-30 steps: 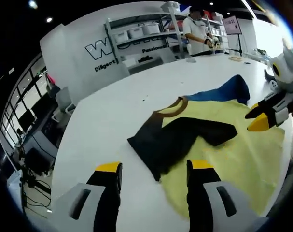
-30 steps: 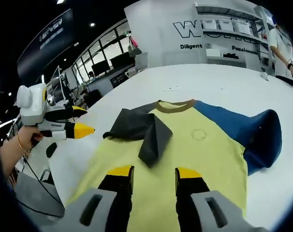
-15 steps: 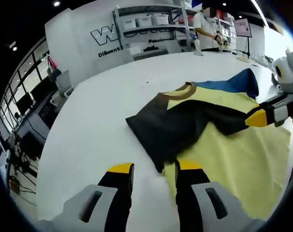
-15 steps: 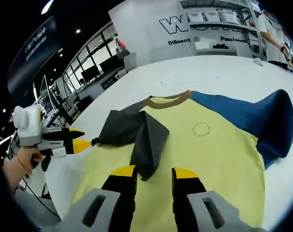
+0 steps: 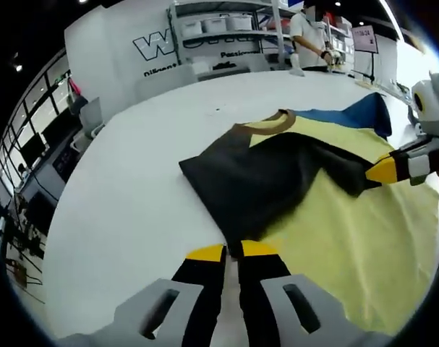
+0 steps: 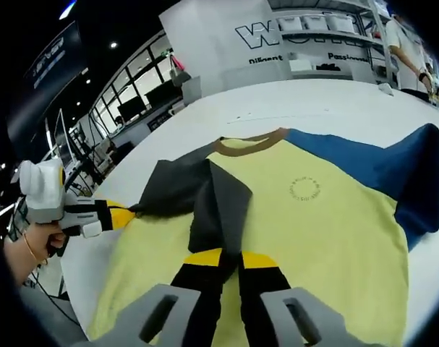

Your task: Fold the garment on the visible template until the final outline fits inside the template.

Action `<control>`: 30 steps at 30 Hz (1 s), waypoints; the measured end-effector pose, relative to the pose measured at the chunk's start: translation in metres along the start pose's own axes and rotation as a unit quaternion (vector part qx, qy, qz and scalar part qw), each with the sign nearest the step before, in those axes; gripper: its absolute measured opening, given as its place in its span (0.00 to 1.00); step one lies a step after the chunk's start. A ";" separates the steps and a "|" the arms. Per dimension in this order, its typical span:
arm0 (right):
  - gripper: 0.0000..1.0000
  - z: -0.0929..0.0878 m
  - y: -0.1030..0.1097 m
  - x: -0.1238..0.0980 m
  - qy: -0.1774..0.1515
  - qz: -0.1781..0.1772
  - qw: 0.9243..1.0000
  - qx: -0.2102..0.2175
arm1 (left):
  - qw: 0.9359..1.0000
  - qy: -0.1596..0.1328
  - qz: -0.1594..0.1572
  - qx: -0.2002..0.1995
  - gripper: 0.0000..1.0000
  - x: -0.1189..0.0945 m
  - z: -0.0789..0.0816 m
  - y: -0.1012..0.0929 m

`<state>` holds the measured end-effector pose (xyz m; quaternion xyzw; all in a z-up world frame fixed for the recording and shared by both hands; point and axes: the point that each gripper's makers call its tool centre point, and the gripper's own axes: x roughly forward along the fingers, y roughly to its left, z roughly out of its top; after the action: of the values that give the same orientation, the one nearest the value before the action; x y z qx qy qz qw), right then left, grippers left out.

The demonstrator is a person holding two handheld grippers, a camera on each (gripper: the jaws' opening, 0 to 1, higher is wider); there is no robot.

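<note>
Nearest in the left gripper view, the left gripper (image 5: 231, 251) has its yellow-tipped jaws pressed together on the near corner of the dark sleeve (image 5: 262, 181), which lies folded across the chest of the yellow shirt (image 5: 349, 231). In the right gripper view, the right gripper (image 6: 230, 258) likewise has its jaws closed, pinching the lower end of that same dark sleeve, so each gripper holds one end of it. The shirt lies flat on the white table (image 5: 125, 195), collar (image 6: 248, 141) toward the far side, its body spread wide. Farther to the right, the blue sleeve (image 6: 393, 173) is partly bunched and not yet folded in. No template outline can be made out under the garment. By the look of it, the task is at an early stage: one sleeve is being folded inward, while the other sleeve and the body folds remain to be done.
</note>
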<state>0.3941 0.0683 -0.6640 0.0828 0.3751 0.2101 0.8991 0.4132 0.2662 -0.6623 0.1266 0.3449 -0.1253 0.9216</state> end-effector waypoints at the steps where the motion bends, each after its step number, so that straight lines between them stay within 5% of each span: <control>1: 0.00 0.001 -0.002 -0.001 -0.002 -0.003 1.000 0.001 | 1.000 0.000 0.003 0.008 0.09 0.000 0.000 0.001; 19: 0.00 0.049 -0.051 -0.022 -0.042 -0.056 0.998 -0.007 | 0.998 -0.009 0.038 0.059 0.06 -0.022 -0.009 -0.006; 30: 0.00 0.067 -0.076 -0.019 0.011 -0.059 0.997 -0.054 | 0.997 -0.005 0.041 0.064 0.06 -0.022 -0.009 0.001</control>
<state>0.4532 -0.0075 -0.6275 0.0097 0.3778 0.1770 0.9088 0.3921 0.2733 -0.6535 0.1983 0.3260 -0.1099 0.9178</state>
